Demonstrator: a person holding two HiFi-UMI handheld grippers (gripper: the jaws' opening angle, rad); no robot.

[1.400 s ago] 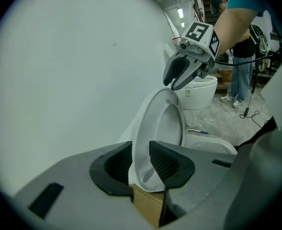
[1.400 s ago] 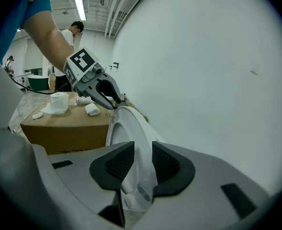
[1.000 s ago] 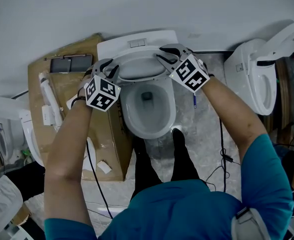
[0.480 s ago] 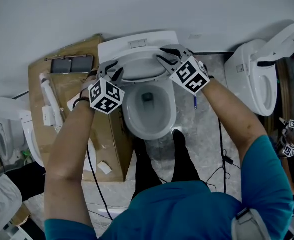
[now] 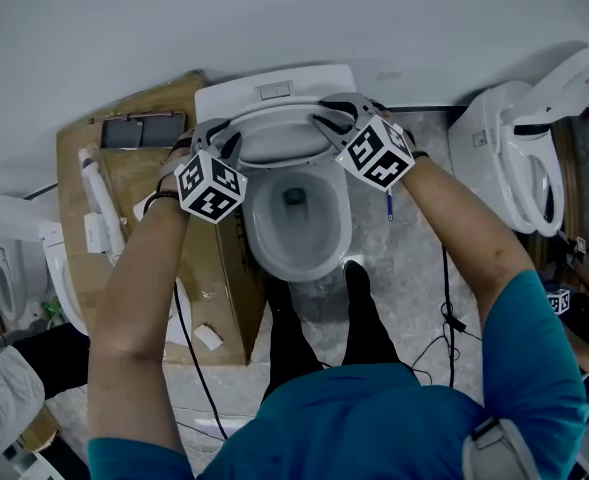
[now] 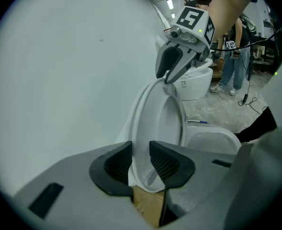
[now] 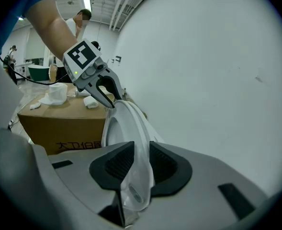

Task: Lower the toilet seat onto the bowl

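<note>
Right gripper (image 7: 141, 161) has just been easing its jaws wider, yet the rim of the toilet seat (image 5: 274, 140) fills the gap and both ribbed pads (image 7: 116, 163) look to bear on it. I read that as a lighter hold, not a release. Left gripper (image 6: 141, 161) is closed on the opposite side of the same rim, the white edge pinched between its pads with no gap to see. The seat stands raised, nearly upright, leaning back toward the tank (image 5: 274, 86) and the wall, well above the bowl (image 5: 256, 233), which lies open below it. The person stands in front of the bowl with 1 arm to each side. For the task this suggests the lowering has not really begun: the 2 holds are set, and what is left is to swing the seat forward and down, both sides together, until it rests on the bowl. A slackened right hold could let the rim slip once the seat tips past upright. Against the 2 earlier head views almost nothing differs — the seat leans at the same angle, the right gripper sits where it was, and only the marker cube (image 5: 211, 185) on the left gripper has shifted and rolled slightly.
</note>
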